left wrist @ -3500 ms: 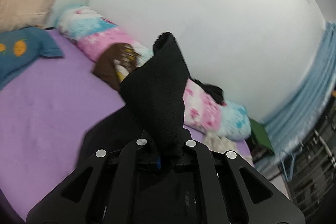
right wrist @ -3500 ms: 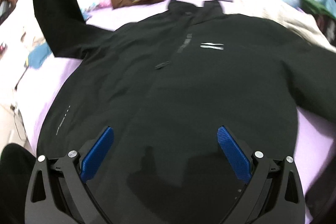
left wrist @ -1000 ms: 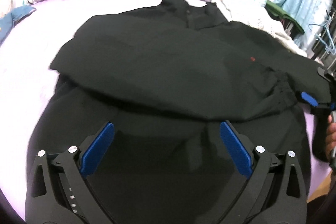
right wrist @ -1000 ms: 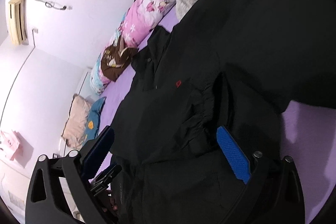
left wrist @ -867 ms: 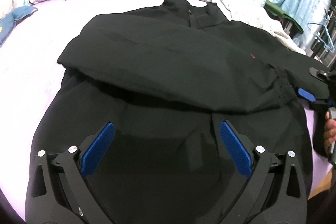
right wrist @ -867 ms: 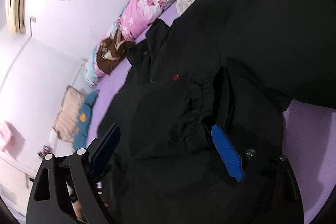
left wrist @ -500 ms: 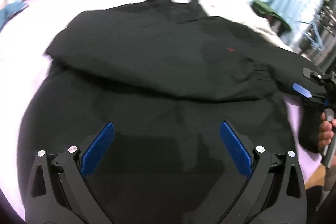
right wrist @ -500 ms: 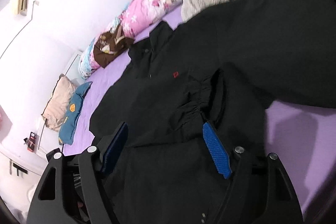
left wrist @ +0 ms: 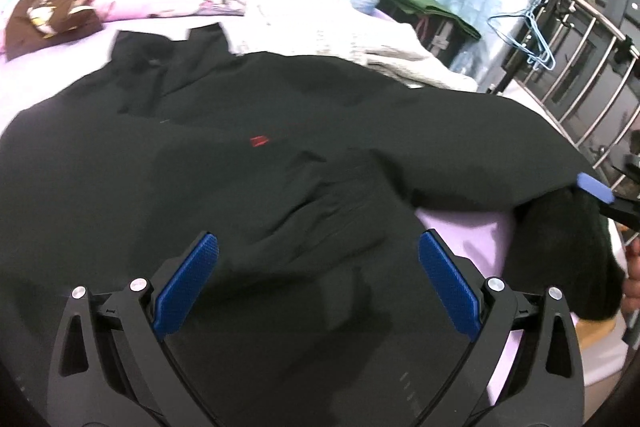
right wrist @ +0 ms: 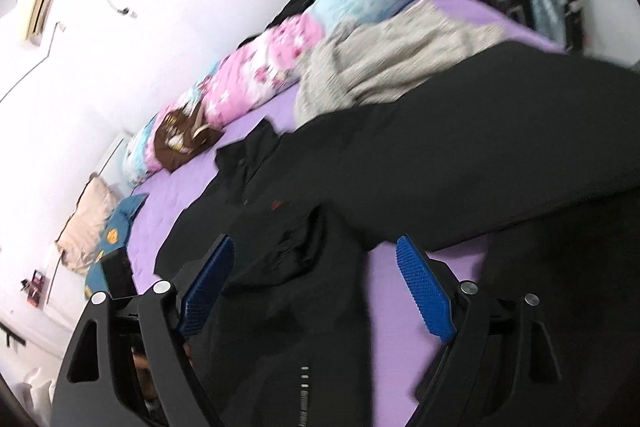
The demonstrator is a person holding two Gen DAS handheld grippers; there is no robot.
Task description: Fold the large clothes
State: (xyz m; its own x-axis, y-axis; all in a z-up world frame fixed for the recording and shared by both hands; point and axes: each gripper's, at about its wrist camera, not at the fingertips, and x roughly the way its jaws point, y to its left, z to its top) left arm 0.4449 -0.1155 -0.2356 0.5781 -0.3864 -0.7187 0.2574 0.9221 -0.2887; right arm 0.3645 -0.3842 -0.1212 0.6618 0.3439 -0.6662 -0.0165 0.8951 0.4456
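Note:
A large black jacket point(left wrist: 208, 163) lies spread front-up on the purple bed point(left wrist: 472, 239). One sleeve is folded across its chest, the cuff point(left wrist: 352, 195) ending just ahead of my left gripper point(left wrist: 318, 279), which is open and empty above the jacket's lower part. The other sleeve point(left wrist: 500, 151) stretches out to the right, its end hanging off the bed edge. In the right wrist view my right gripper point(right wrist: 316, 287) is open and empty, low over the jacket point(right wrist: 460, 163) near the folded cuff point(right wrist: 304, 243). Its blue pad point(left wrist: 596, 189) shows at the left view's right edge.
A pink and blue floral duvet point(right wrist: 256, 75), a brown garment point(right wrist: 180, 143), a grey knit point(right wrist: 384, 59) and pillows point(right wrist: 88, 219) lie along the wall side of the bed. A green-topped box point(left wrist: 432, 11), hangers point(left wrist: 528, 27) and a metal railing point(left wrist: 592, 59) stand beyond the bed's right end.
The left gripper let go of the sleeve, which now lies folded across the chest. Both grippers have since swung right, toward the outstretched sleeve.

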